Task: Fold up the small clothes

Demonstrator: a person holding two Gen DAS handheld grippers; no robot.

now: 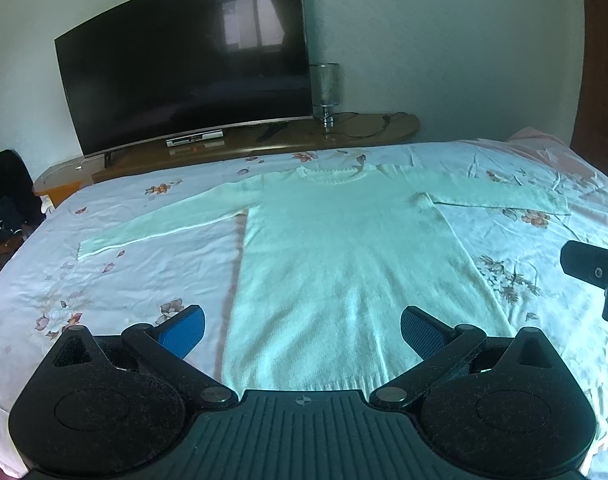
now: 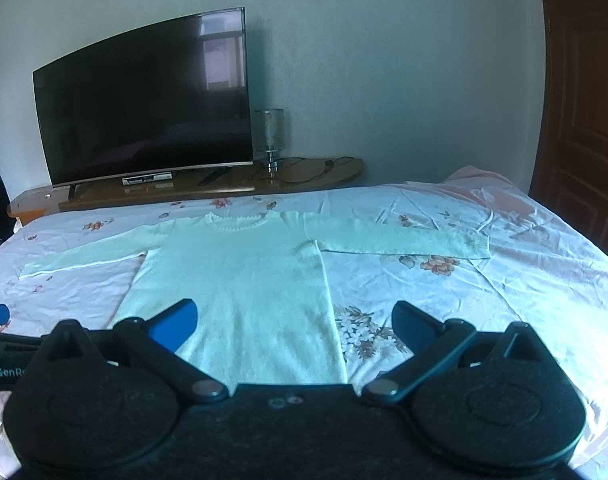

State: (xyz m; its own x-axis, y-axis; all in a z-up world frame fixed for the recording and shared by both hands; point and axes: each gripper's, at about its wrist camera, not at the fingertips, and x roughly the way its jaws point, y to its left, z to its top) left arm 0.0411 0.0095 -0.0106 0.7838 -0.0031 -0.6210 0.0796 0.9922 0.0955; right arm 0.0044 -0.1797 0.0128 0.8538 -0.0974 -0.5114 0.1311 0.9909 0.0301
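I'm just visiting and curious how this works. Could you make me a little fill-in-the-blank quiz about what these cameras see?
1. The white sweater lies flat on the ____.
2. Both of its sleeves are spread ____.
3. The left gripper and right gripper are both ____.
4. Behind the bed stands a dark ____.

Missing words: bed; outward; open; television

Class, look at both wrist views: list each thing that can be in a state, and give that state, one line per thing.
sweater: unfolded, lying flat on the bed, both sleeves spread out.
left gripper: open, holding nothing, above the sweater's hem.
right gripper: open, holding nothing, above the sweater's lower right edge.
television: off, screen dark.
lamp: unlit.
bedsheet: spread over the bed, lightly creased.
door: appears shut.
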